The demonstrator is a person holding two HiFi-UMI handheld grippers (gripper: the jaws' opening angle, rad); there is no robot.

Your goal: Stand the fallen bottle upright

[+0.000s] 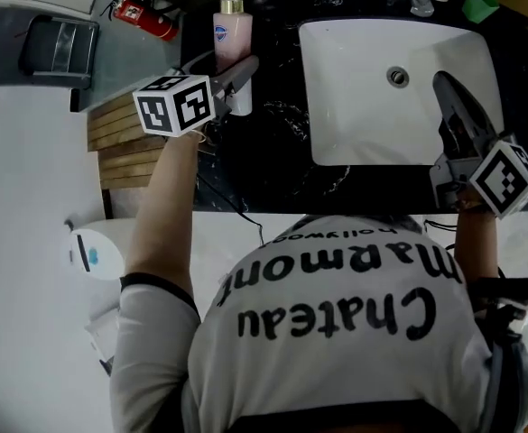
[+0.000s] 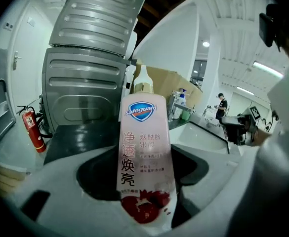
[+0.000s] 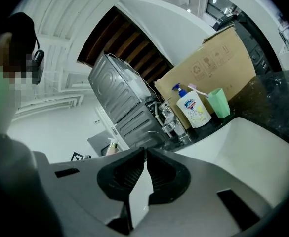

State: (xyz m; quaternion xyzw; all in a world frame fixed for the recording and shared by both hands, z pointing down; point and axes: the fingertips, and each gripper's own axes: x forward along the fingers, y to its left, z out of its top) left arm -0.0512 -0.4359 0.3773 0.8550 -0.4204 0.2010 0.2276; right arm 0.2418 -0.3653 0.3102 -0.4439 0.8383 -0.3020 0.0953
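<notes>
The left gripper (image 1: 236,87) was closed on the lower end of a pale pink bottle (image 2: 144,147), its jaws held fairly wide by the bottle's body. The bottle rose nearly upright from between the jaws, pump end farthest from the gripper. Its label read "Safeguard" on a blue shield, with "净透焕亮" down the front above a red pomegranate picture.

The right gripper (image 3: 145,154) had its jaws together at the tips and nothing between them. It hung over the near edge of the white sink (image 1: 354,106). Beyond its jaws stood a white pump bottle (image 3: 196,110) with a blue logo and a green cup (image 3: 218,102), in front of a cardboard box (image 3: 213,58). The person's shirt (image 1: 336,314) read "Chateau Marmont".
</notes>
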